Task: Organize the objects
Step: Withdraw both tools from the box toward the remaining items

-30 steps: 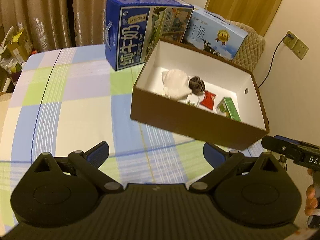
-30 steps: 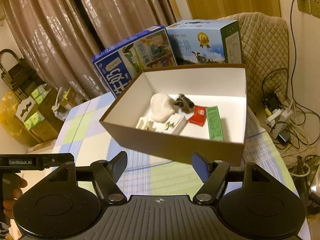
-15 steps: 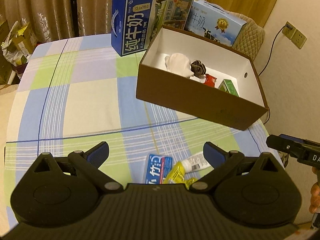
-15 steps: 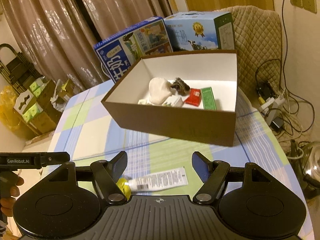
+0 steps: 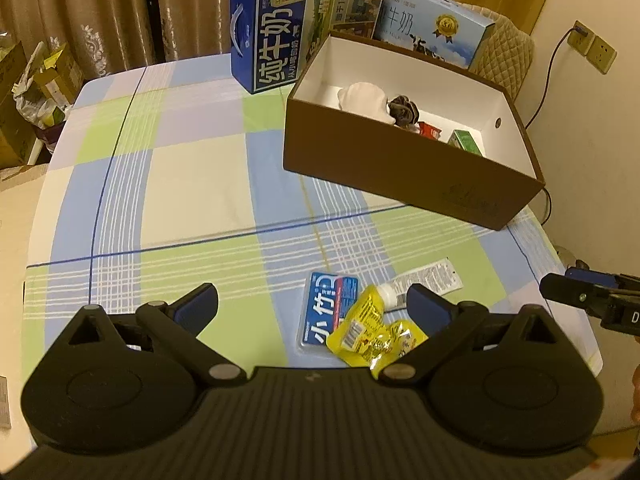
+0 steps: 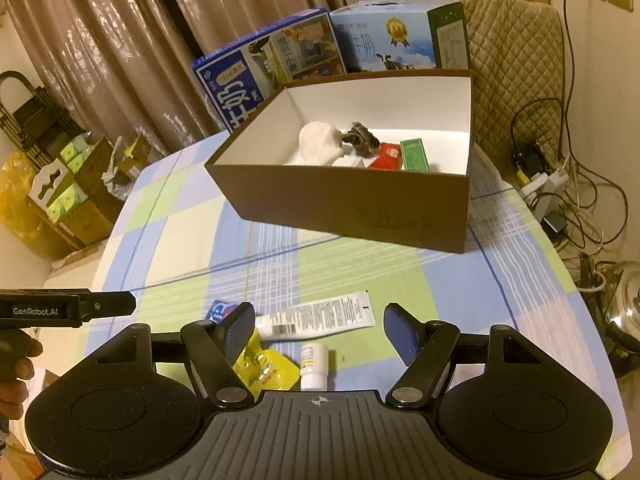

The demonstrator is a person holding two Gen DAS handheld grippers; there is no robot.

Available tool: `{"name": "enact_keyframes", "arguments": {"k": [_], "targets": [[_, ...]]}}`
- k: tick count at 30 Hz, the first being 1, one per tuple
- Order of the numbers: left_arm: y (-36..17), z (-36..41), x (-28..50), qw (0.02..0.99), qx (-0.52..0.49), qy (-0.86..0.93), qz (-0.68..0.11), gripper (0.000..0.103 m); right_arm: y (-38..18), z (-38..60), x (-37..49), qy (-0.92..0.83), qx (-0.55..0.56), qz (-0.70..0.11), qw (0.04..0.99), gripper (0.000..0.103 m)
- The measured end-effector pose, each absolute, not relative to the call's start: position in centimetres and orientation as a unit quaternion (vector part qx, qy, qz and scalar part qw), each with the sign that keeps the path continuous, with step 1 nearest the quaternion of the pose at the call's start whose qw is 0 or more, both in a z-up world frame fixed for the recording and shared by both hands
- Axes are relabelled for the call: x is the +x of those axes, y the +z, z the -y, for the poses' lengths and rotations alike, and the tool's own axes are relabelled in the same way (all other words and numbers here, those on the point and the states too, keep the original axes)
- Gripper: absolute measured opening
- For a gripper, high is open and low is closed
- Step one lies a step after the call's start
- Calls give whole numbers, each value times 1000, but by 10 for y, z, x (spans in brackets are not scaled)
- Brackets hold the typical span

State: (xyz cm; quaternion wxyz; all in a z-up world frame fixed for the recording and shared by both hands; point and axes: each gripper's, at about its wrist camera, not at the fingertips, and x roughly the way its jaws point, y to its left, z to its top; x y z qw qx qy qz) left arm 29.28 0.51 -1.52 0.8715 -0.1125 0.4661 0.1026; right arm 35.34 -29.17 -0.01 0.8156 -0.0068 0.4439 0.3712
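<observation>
your left gripper (image 5: 312,306): fingers spread wide, nothing between them, held above the near part of the table (image 5: 192,184); your right gripper (image 6: 320,330): fingers likewise apart and empty, held over the near edge; each gripper shows at the side of the other's view, with a bit of your hand behind it.

on the table, near edge, loose items: one blue packet (image 5: 326,310) with white lettering, lying flat; one yellow foil sachet (image 5: 374,334), crumpled, overlapping the blue packet's right side; one white tube (image 6: 316,316) with a barcode, lying on its side, its cap end touching the sachet; one small white bottle (image 6: 314,366), lying just beside the tube (seen only from the right wrist, between the right fingers).

further back, right side: one brown cardboard box (image 5: 400,164), open top, white inside, standing well apart from the loose items; contents: one white cloth bundle (image 6: 322,144); one dark crumpled thing (image 6: 362,140) touching it (cannot tell what it is); one red packet (image 6: 386,156); one green carton (image 6: 414,154) lying flat beside the red packet.

behind the brown box: one dark blue milk carton (image 5: 280,48) with a handle; one light blue milk carton (image 5: 432,28) to its right; both at the table's far edge, before the curtains (image 5: 100,12).
</observation>
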Motion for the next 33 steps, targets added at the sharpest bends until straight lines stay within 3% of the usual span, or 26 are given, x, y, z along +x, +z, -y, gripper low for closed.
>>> {"name": "enact_keyframes", "arguments": {"k": [33], "targets": [[-68, -6, 270, 834, -130, 119, -523, 99, -54, 281, 340, 361, -72, -499, 784, 69]]}}
